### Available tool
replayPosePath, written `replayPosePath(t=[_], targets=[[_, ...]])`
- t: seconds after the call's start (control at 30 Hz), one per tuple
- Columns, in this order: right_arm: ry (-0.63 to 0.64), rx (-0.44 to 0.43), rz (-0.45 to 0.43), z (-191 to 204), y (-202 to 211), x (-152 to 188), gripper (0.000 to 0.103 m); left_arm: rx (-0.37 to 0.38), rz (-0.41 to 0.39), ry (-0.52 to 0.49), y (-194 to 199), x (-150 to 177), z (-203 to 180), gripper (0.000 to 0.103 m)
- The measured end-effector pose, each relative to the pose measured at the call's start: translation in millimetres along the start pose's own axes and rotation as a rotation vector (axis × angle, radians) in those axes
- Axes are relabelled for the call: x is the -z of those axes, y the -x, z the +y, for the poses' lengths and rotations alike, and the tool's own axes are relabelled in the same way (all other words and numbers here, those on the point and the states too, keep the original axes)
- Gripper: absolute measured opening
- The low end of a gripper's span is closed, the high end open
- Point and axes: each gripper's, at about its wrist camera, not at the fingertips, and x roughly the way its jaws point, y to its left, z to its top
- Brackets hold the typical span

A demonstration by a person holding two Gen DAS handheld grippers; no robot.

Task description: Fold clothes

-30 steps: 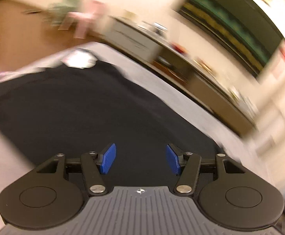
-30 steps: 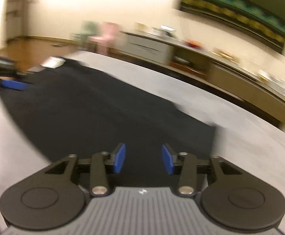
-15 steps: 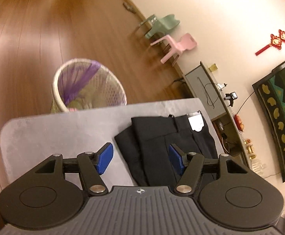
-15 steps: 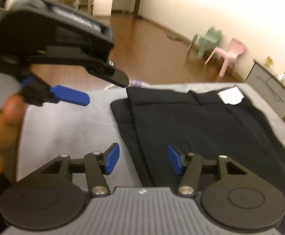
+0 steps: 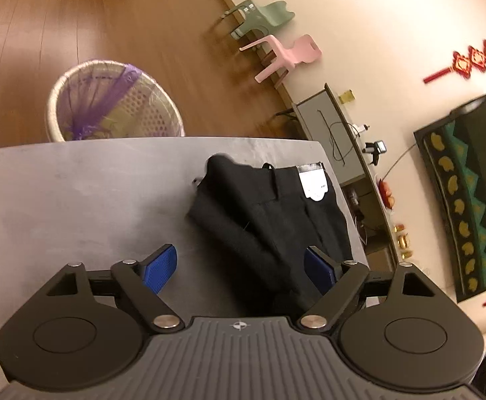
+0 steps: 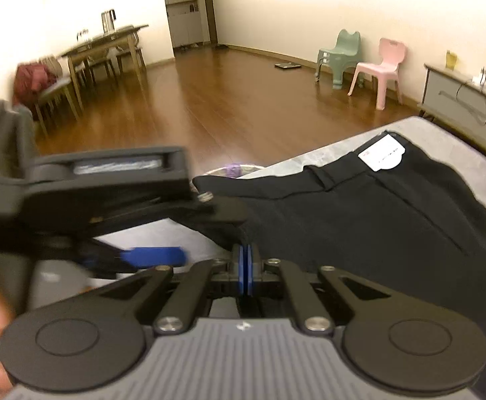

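Black trousers [image 5: 276, 220] with a white tag [image 5: 313, 183] at the waistband lie folded on the grey table [image 5: 76, 200]. They also show in the right wrist view [image 6: 376, 213] with the tag [image 6: 381, 156]. My left gripper [image 5: 241, 270] is open above the trousers' near edge; it also shows at the left of the right wrist view [image 6: 156, 256]. My right gripper [image 6: 247, 268] is shut, its blue pads pressed together at the trousers' near left edge; cloth between them cannot be made out.
A woven basket [image 5: 112, 103] with a purple liner stands on the wooden floor beyond the table's far edge. A green chair [image 6: 339, 56] and a pink chair [image 6: 381, 70] stand by the wall. A grey cabinet [image 6: 466, 106] is at the right. A dining table [image 6: 102, 50] is far left.
My right gripper has shut at the trousers' edge. The trousers' near left edge has lifted and bunched. My left gripper has come closer to the right one and stays open.
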Motion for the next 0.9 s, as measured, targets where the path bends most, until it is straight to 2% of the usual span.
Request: replayPosePath(t=[0.03, 0.07, 0.1, 0.13, 0.2, 0.23, 0.27, 0.3, 0.37, 0.43, 0.5, 0.53, 0.6, 0.67, 0.7, 0.73, 0.77, 0.83, 0.9], targets=[[-0.005, -0.010, 0.007, -4, -1, 1, 0.002, -0.015, -0.004, -0.005, -6, -2, -3, 0.081], [-0.002, -0.015, 0.016, -7, -2, 3, 0.002, -0.046, 0.008, -0.039, -12, -5, -9, 0.068], [0.004, -0.020, 0.031, -10, -3, 6, 0.002, -0.077, 0.019, -0.072, -19, -8, -14, 0.026], [0.017, -0.023, 0.054, -13, -4, 8, 0.002, -0.104, 0.028, -0.102, -25, -11, -20, 0.015], [0.048, -0.031, 0.073, -23, 1, 9, 0.005, -0.115, 0.020, -0.124, -27, -14, -26, 0.012], [0.053, -0.032, 0.069, -32, 7, 6, 0.015, -0.121, 0.016, -0.136, -29, -16, -29, 0.012], [0.041, -0.030, 0.053, -46, 17, 0, 0.021, -0.122, 0.013, -0.144, -29, -17, -32, 0.011], [0.024, -0.022, 0.036, -60, 27, -7, 0.021, -0.101, 0.008, -0.142, -26, -17, -33, 0.011], [-0.037, 0.035, 0.021, -96, 36, -24, 0.021, -0.079, -0.031, -0.172, -20, -13, -35, 0.011], [-0.073, 0.135, 0.050, -127, 29, -39, 0.023, -0.061, -0.083, -0.237, -11, -6, -42, 0.011], [-0.097, 0.232, 0.120, -154, 8, -47, 0.023, -0.027, -0.155, -0.369, 2, 6, -61, 0.011], [-0.110, 0.266, 0.171, -166, -4, -48, 0.023, -0.016, -0.201, -0.473, 9, 17, -74, 0.011], [-0.135, 0.293, 0.283, -185, -27, -51, 0.019, 0.002, -0.280, -0.675, 19, 40, -97, 0.011], [-0.132, 0.292, 0.310, -190, -31, -66, 0.019, 0.017, -0.291, -0.786, 20, 59, -106, 0.011], [-0.131, 0.291, 0.324, -192, -33, -74, 0.023, 0.025, -0.296, -0.842, 20, 69, -110, 0.011], [-0.122, 0.290, 0.322, -192, -32, -85, 0.032, 0.033, -0.301, -0.898, 20, 78, -115, 0.011], [-0.104, 0.283, 0.297, -185, -29, -101, 0.050, 0.039, -0.304, -0.949, 20, 88, -119, 0.011], [-0.072, 0.251, 0.249, -167, -23, -136, 0.071, 0.036, -0.292, -1.004, 16, 100, -123, 0.011], [-0.023, 0.193, 0.251, -141, -27, -165, 0.082, 0.038, -0.276, -1.047, 13, 110, -126, 0.011]])
